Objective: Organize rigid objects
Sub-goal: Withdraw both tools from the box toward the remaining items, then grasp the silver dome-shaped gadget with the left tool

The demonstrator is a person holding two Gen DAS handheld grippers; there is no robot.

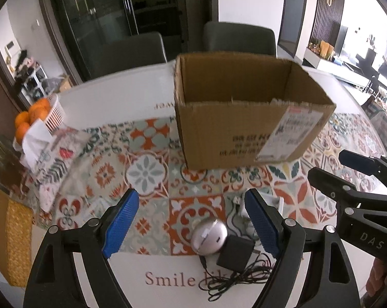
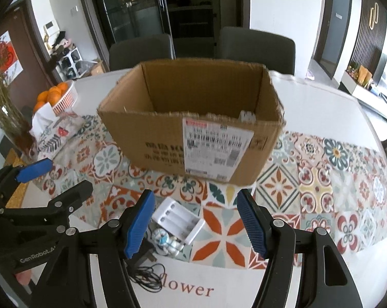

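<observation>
On top of the white counter sits a patterned tile-print runner, and smack in the middle of it is an open cardboard box with a shipping label on its near face. You can see a bit of something white poking up inside near the front wall, can't tell what it is. Two grey chairs sit behind the counter on the far side.

Over on the left edge is a white basket of oranges with a tissue pack just beside it, and a vase of dried stems shows in the right wrist view.

Both claws are spread wide and holding nothing. The left claw hovers over the near edge of the runner, with the right claw just beside it, slightly over to the right.

The small stuff is all loose on the counter in front of the box, between the two claws: a white battery charger lying flat with its slots facing up, a round silver gadget touching a black power adapter, the adapter's thin black cord tangled in a heap over the printed lettering, and some white earbuds next to the charger.
</observation>
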